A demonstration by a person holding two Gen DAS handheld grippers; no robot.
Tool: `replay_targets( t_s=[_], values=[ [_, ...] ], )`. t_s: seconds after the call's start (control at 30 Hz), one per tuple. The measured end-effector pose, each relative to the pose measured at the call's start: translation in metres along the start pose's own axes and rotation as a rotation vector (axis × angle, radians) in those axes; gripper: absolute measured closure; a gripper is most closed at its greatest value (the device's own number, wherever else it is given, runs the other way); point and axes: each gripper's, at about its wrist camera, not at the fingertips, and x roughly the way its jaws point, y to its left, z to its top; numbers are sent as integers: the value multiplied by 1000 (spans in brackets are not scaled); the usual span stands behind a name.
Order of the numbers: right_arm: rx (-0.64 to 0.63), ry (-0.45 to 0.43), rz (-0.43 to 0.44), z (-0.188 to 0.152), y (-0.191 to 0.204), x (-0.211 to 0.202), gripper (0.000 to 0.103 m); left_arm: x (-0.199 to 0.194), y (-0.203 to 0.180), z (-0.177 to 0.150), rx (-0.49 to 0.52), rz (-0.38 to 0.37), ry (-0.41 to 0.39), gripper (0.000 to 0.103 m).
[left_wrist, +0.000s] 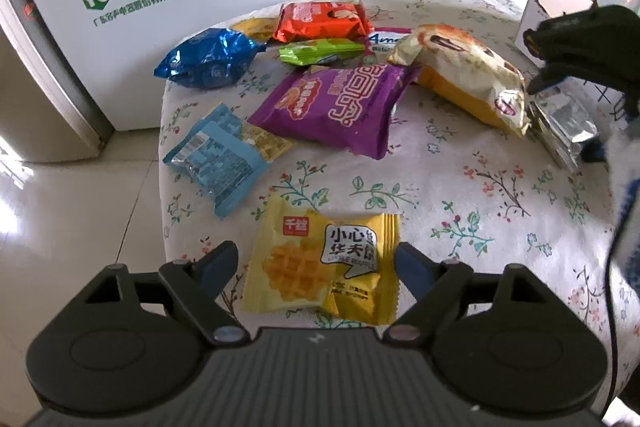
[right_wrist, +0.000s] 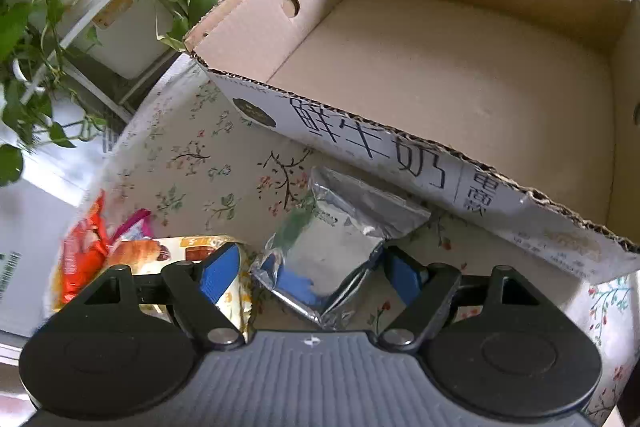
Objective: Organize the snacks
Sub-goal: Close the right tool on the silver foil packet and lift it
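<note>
Several snack packets lie on the floral tablecloth [left_wrist: 460, 187]. My left gripper [left_wrist: 316, 267] is open, its fingers on either side of a yellow waffle packet [left_wrist: 324, 263], apart from it. My right gripper [right_wrist: 308, 267] is open around a silver foil packet [right_wrist: 340, 243] that lies on the table beside an empty cardboard box [right_wrist: 460, 67]. The right gripper [left_wrist: 580, 55] and the silver packet [left_wrist: 560, 123] also show at the right of the left wrist view. Other packets: purple [left_wrist: 340, 103], blue [left_wrist: 208, 59], light blue [left_wrist: 220, 155], orange-red [left_wrist: 324, 21], green [left_wrist: 320, 51], and a bread packet [left_wrist: 468, 71].
The table edge drops to a tiled floor [left_wrist: 72, 227] on the left. A white appliance [left_wrist: 160, 7] stands behind the table. Potted plants [right_wrist: 48, 27] on a rack stand beyond the far edge. The bread packet [right_wrist: 160, 251] lies left of my right gripper.
</note>
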Motion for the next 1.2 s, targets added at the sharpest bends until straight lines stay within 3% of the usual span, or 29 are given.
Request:
replay_targets(
  t_s=[0.1, 0.23, 0.5, 0.7, 0.8, 0.93, 1.0, 1.13, 1.2],
  values=[
    [-72, -33, -40, -4, 7, 1, 23, 1, 0, -2, 14, 1, 5, 15],
    [-101, -30, -10, 0, 1, 0, 32, 3, 1, -3, 14, -17, 16, 15],
    [-241, 86, 47, -6, -21, -16, 34, 9, 16, -3, -94, -72, 53, 27],
    [-395, 203, 158, -29, -27, -32, 34, 4, 20, -6, -100, -85, 38, 38],
    [-480, 220, 195, -34, -21, -34, 37, 4, 20, -7, -88, -90, 34, 35],
    [-481, 237, 210, -32, -20, -32, 37, 4, 19, -9, -79, -63, 18, 18],
    [-449, 247, 216, -28, -20, -30, 35, 6, 20, -8, -83, -58, 6, 18],
    [-431, 266, 221, -25, -22, -31, 15, 8, 15, -2, -63, -51, -14, 15],
    [-457, 259, 210, -29, -17, -30, 13, 12, 13, 0, -66, -43, -5, 15]
  ],
)
